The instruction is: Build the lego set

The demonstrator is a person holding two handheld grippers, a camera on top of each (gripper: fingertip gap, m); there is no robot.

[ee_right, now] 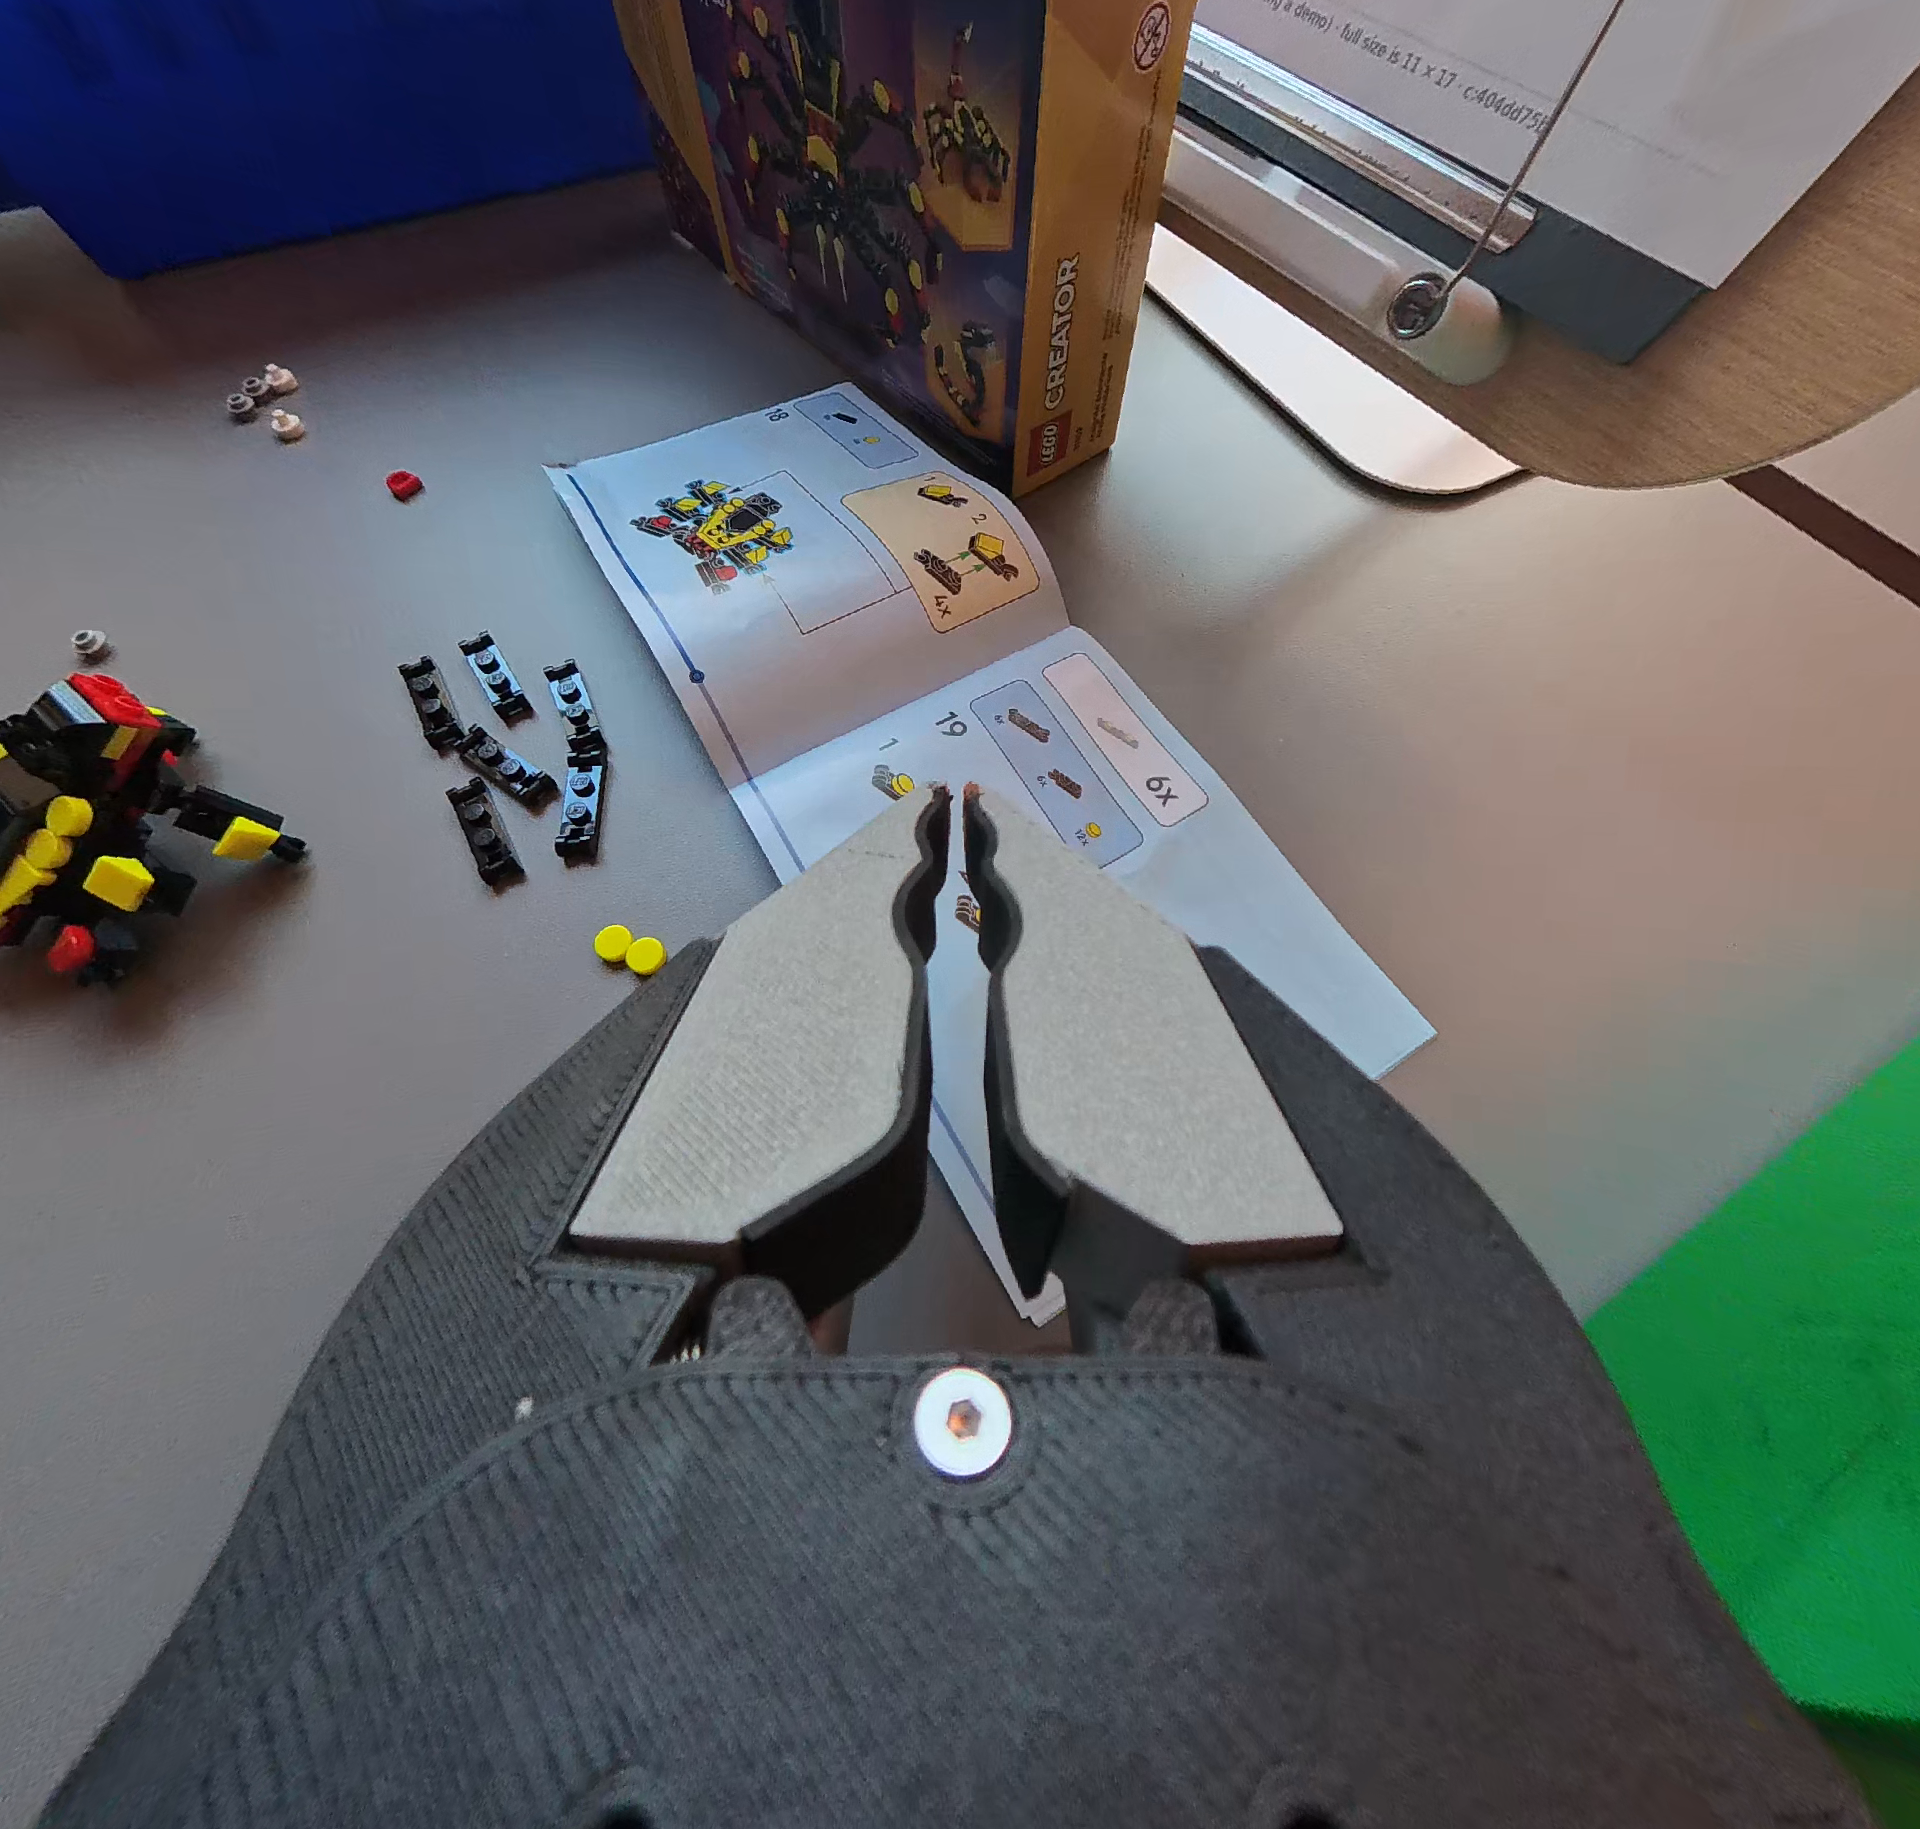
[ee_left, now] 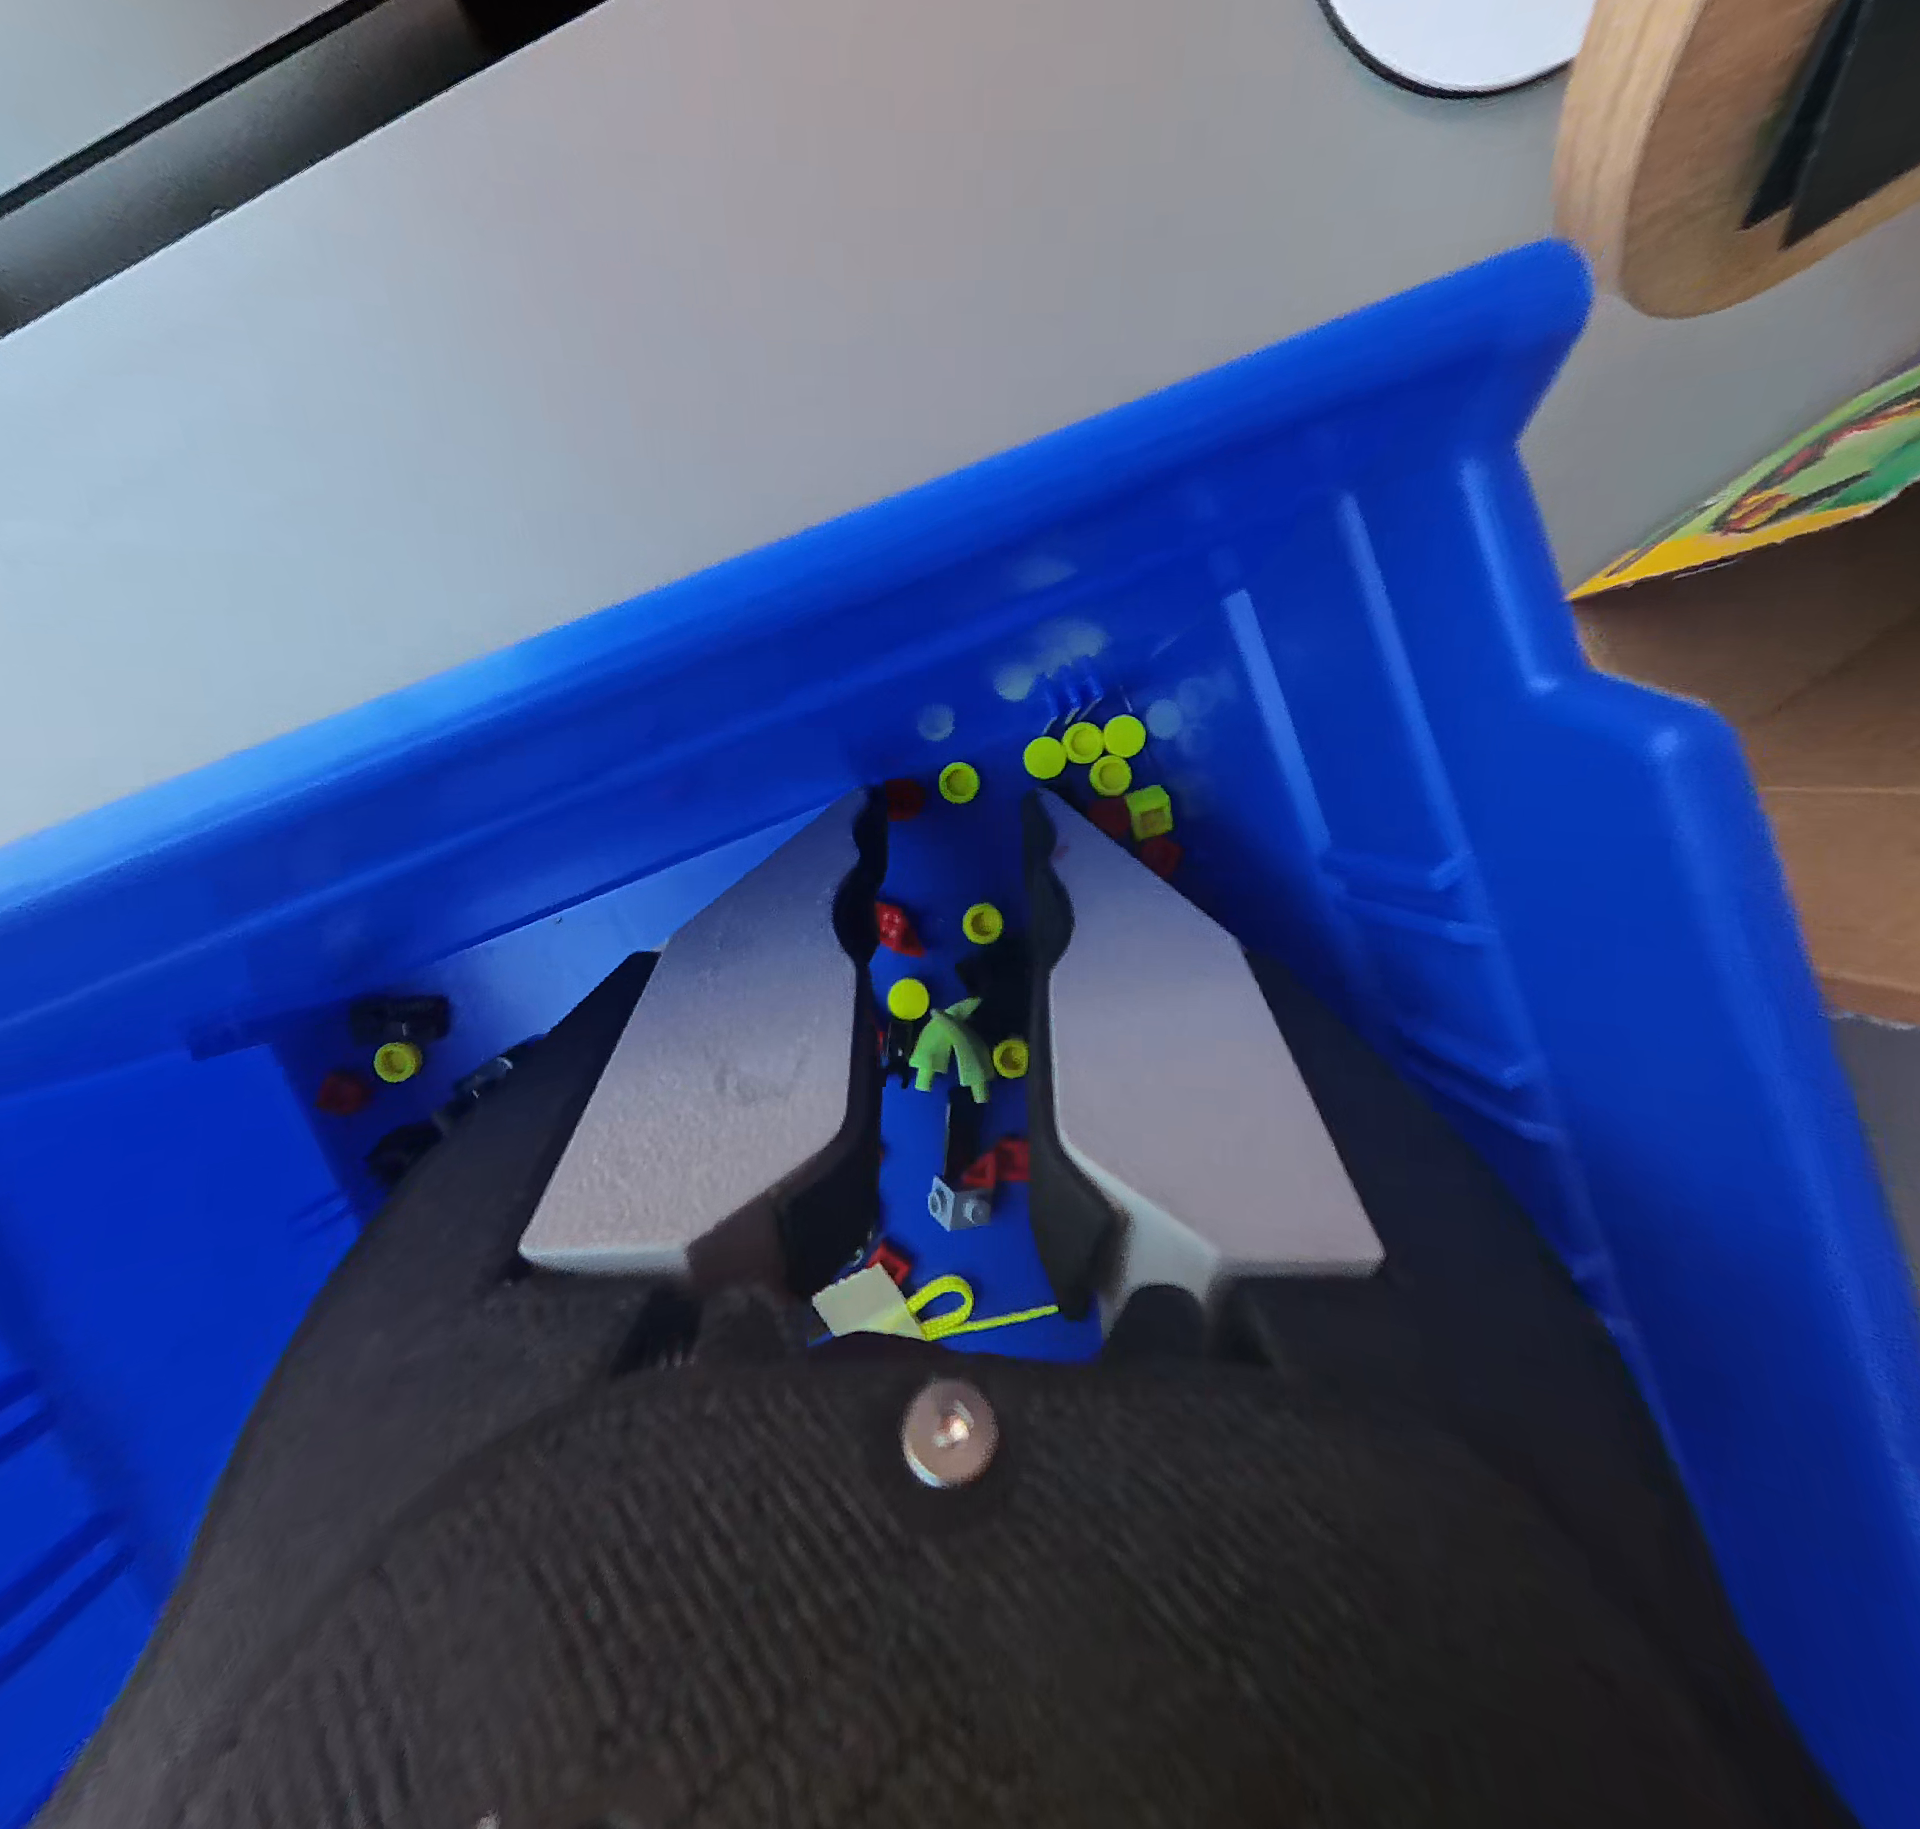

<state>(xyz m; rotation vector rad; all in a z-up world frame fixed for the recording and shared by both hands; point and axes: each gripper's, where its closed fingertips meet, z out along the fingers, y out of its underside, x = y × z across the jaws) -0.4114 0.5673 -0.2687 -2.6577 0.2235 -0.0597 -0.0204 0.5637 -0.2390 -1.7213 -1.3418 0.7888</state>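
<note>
Left gripper (ee_left: pixel 951 808) is down inside the blue bin (ee_left: pixel 1351 491), jaws parted by a moderate gap with nothing between them. Between the fingers on the bin floor: a lime string loop (ee_left: pixel 951 1301) nearest, a grey bracket piece (ee_left: pixel 956 1205), a light green leaf piece (ee_left: pixel 951 1047), red slope pieces (ee_left: pixel 899 927), then yellow round tiles (ee_left: pixel 1086 756) clustered at the far wall (more loose bits lie at the left, partly blurred).

Right gripper (ee_right: pixel 954 794) hovers over the open instruction booklet (ee_right: pixel 831 574), tips nearly touching, a thin slit left, holding nothing. Left of it, two yellow round tiles (ee_right: pixel 629 948) lie just beside the gripper body; farther left, six black plates (ee_right: pixel 509 756) are grouped; the partly built black, red and yellow model (ee_right: pixel 94 823) sits at the left edge. Beyond: a red piece (ee_right: pixel 403 484), small grey studs (ee_right: pixel 265 397), and the set's box (ee_right: pixel 904 169) standing upright at the booklet's far edge.
</note>
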